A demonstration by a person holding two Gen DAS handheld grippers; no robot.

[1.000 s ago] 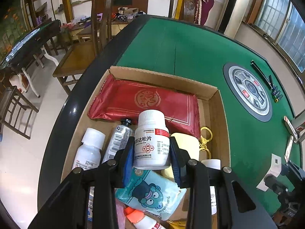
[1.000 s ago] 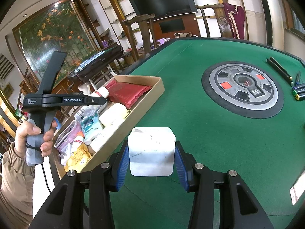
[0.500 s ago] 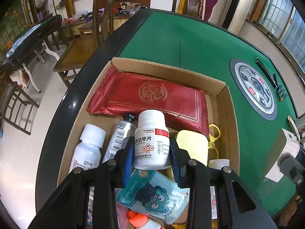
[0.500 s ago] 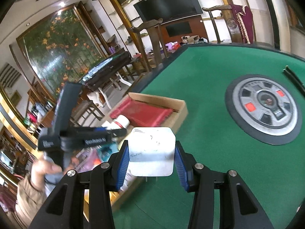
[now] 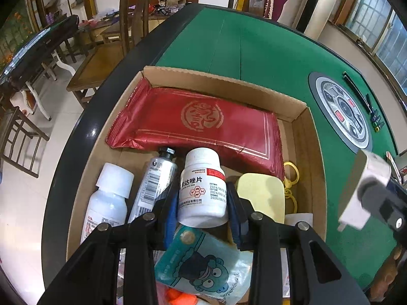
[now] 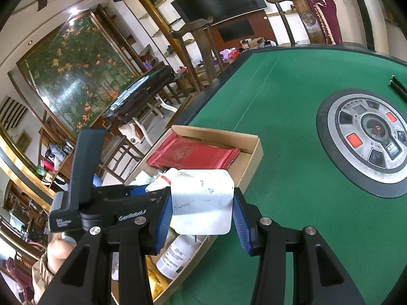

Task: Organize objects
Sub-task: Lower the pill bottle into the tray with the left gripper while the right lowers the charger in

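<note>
- Left gripper [image 5: 202, 203]: clamped on the white pill bottle [image 5: 202, 186], held upright over the cardboard box [image 5: 309, 152] near its centre.
- Right gripper [image 6: 201, 207]: clamped on the white plug adapter [image 6: 202, 202], held above the box's long edge at the green table [image 6: 279, 101]; adapter prongs visible in the left view at 3 o'clock [image 5: 356, 193].
- Box contents: red packet [image 5: 198, 124] at 12 o'clock of the bottle, silver tube [image 5: 157, 180] at 9 o'clock, capped white bottle [image 5: 109, 198] farther at 9 o'clock, yellow pad [image 5: 262, 195] at 3 o'clock, teal pouch [image 5: 201, 261] at 6 o'clock.
- Risk, collision: both grippers near the same box; likely contact between tools if both descend together.
- Risk, tipping: bottle likely to topple if released upright onto the uneven pouch or tube; lower placement or laying flat advised.
- Risk, snagging: adapter prongs liable to catch the box wall or the yellow rings [image 5: 290, 178] at 3 o'clock.
- Risk, slip: smooth bottle wall and narrow pad contact; rotation possible under sudden tilt.
- Risk, box shift: side push on the wall likely to slide the box toward the table's black rim [image 5: 84, 137] at 9 o'clock.
</note>
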